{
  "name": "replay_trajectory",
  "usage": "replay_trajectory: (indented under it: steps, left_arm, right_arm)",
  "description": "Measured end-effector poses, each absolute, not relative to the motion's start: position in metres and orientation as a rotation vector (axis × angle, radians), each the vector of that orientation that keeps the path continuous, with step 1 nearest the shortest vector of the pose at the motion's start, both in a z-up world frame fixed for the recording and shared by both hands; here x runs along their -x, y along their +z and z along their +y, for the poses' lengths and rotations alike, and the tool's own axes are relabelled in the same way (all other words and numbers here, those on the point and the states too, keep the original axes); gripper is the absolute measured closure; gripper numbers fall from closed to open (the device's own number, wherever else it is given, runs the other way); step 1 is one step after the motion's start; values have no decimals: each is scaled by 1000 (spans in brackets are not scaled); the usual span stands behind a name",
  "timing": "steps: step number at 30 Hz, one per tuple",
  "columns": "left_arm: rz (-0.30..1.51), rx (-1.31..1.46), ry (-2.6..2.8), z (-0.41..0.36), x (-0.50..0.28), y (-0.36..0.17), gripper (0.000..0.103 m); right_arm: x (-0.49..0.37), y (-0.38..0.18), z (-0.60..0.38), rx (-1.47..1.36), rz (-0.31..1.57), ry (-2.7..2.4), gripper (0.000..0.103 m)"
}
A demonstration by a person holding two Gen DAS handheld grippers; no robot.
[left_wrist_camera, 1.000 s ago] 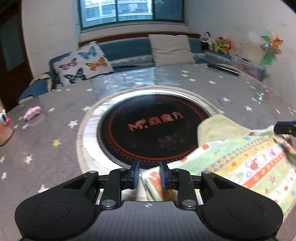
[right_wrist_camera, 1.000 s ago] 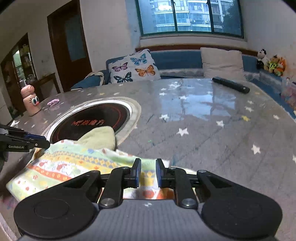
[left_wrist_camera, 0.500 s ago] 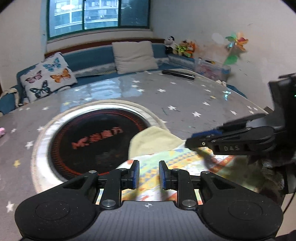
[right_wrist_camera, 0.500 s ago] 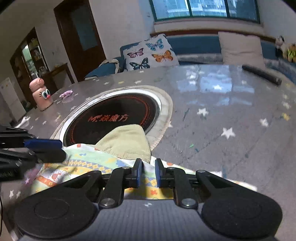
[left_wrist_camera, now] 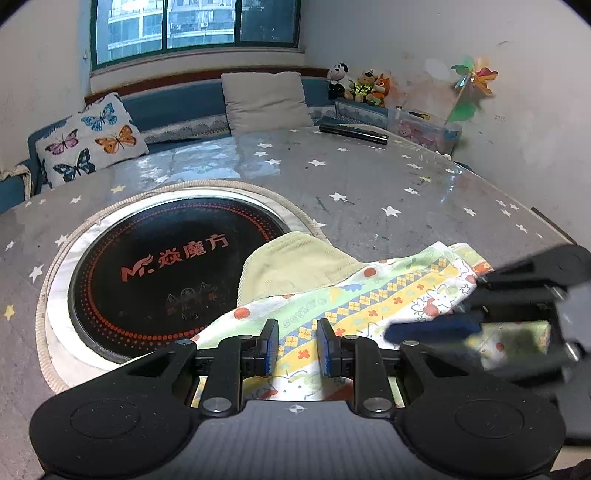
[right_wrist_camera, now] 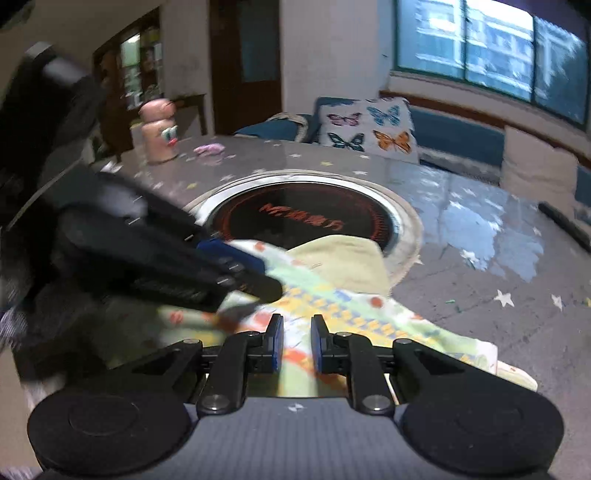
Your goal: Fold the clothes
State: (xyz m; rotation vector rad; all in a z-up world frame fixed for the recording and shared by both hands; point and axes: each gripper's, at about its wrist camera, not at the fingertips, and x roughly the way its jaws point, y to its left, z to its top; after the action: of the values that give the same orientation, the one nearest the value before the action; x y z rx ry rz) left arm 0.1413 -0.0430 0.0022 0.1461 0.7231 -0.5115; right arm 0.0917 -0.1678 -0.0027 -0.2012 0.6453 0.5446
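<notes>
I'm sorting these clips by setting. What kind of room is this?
Most likely a home living or dining room: a round table with a built-in cooktop, a window bench with a butterfly cushion, and stuffed toys.

Star-patterned table [left_wrist_camera: 369, 184], window [left_wrist_camera: 199, 22], blue bench [left_wrist_camera: 184, 103]

Right gripper [left_wrist_camera: 436, 328] smeared by blur (fingers indistinct); garment [left_wrist_camera: 369, 306] part hidden.

Patterned baby garment [left_wrist_camera: 373, 299], yellow-green cuff, bunched on table, overlapping round cooktop [left_wrist_camera: 173, 266]
</notes>
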Motion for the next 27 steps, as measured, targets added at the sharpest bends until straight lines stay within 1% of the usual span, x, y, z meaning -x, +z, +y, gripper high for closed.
replay_trajectory:
  steps: [6, 10, 14, 20, 27]
  left_arm:
    - [696, -157, -504, -40, -127, 5, 78]
    - [653, -194, -508, -37, -102, 8, 78]
    - [608, -223, -505, -30, -73, 7, 78]
    - [588, -215, -471, -16, -42, -3, 78]
    - [609, -144, -431, 0, -40, -4, 76]
  right_arm:
    - [-50, -4, -158, 263, 620, 615, 87]
    - [-34, -2, -160, 220, 617, 633, 86]
    - [-24, 0, -171, 170, 608, 614, 82]
    - [-17, -1, -209, 97, 621, 487, 81]
    - [-11, -9, -255, 48, 662, 327, 82]
